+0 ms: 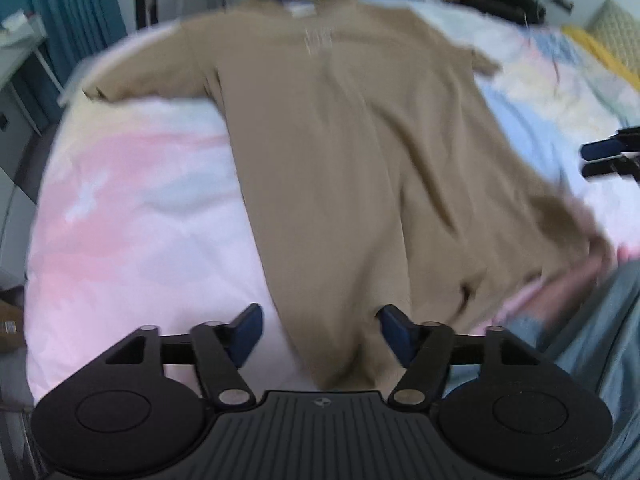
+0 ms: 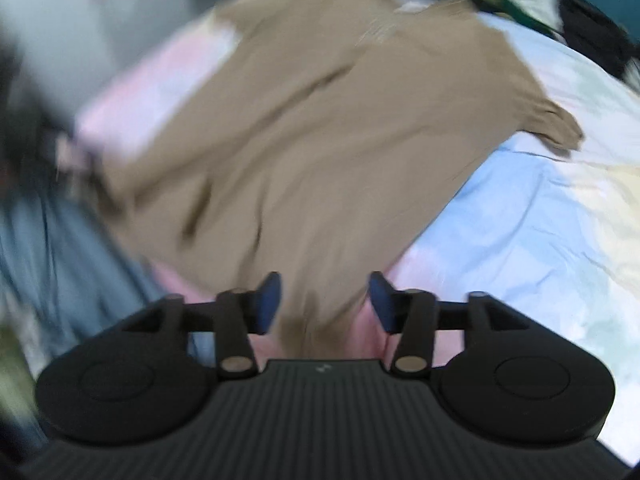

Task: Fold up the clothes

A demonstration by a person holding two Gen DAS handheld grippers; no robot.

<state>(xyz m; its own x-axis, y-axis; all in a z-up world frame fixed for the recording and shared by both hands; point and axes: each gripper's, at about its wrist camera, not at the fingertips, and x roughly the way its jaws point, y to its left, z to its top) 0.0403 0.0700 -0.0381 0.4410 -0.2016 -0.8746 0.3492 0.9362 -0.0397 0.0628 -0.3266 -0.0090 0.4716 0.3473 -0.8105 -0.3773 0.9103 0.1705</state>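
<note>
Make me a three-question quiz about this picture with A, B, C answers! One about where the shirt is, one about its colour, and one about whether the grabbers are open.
1. Where does the shirt lie?
A. spread on the bed
B. on a hanger
C. in a basket

2. What colour is the shirt?
A. red
B. tan
C. black

3. How do the left gripper and the right gripper stand?
A. both open
B. both shut
C. one open, one shut

Answers:
1 A: it lies flat, sleeves out, on the pastel sheet.
2 B: the cloth is tan in both views.
3 A: each pair of blue pads stands apart, pressing on nothing.
</note>
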